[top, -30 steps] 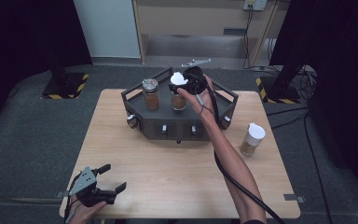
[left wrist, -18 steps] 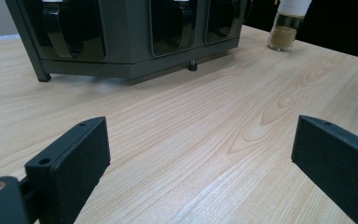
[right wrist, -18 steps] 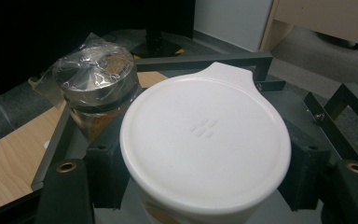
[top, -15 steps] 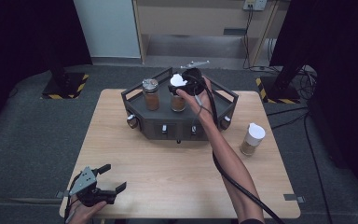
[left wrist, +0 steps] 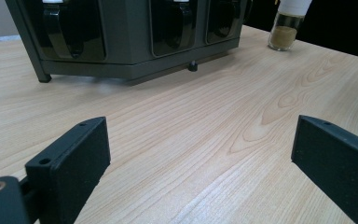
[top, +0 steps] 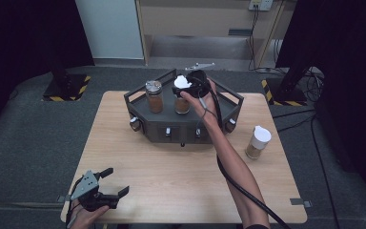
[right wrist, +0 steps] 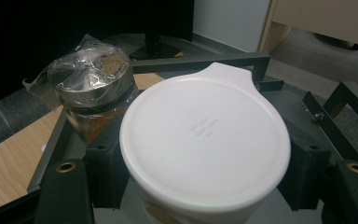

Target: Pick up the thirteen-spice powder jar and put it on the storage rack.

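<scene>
A dark grey spice rack (top: 138,109) stands at the back of the wooden table. Its middle slot holds a jar of brown spice with a white lid (top: 181,82). My right gripper (top: 187,87) is shut on that jar just under the lid. In the right gripper view the white lid (right wrist: 205,116) sits between both black jaws of the right gripper (right wrist: 204,173). To its left in the rack stands a foil-topped jar (top: 154,95) (right wrist: 93,88). My left gripper (top: 116,181) hangs open over the table's front left corner, with only bare wood between the jaws of the left gripper (left wrist: 200,154).
A third white-lidded spice jar (top: 258,142) (left wrist: 289,25) stands on the table to the right of the rack. The rack's front (left wrist: 130,42) carries dark recessed pockets. Grey carpet surrounds the table, and a cable trails along the person's right forearm.
</scene>
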### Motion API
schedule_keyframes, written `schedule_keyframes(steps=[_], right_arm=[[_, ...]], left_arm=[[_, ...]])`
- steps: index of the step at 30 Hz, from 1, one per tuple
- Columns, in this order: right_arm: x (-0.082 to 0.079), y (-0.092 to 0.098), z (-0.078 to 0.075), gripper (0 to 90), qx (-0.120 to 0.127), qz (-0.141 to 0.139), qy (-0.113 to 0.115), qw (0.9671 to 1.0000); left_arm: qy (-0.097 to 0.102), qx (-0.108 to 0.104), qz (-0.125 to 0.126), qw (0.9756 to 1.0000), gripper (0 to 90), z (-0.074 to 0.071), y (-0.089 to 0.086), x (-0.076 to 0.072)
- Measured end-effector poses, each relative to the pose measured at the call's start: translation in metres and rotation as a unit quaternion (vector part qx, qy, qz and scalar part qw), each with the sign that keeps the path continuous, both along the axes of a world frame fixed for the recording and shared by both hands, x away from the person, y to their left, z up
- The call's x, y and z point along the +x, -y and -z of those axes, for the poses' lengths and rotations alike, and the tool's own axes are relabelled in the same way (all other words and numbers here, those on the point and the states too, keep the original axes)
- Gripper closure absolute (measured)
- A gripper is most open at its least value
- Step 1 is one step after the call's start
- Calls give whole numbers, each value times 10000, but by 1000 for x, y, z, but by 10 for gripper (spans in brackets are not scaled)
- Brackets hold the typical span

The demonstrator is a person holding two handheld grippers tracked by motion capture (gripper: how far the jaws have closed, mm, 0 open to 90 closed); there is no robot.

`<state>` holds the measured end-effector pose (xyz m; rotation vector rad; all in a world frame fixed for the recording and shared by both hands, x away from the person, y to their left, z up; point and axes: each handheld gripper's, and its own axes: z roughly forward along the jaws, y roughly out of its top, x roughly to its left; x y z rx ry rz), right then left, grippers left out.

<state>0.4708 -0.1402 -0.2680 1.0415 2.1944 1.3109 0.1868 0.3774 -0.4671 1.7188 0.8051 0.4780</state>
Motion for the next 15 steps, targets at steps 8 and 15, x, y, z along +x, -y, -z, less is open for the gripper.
schedule_keyframes(steps=[8,15], right_arm=[[-3,4,3,139,119,-11,84,9999],[-13,17,5,60,165,-5,317,9994]], left_arm=[[22,11,-35,10000,31,-1,0,-1],[84,5,-197,9998,30,-2,0,-5]])
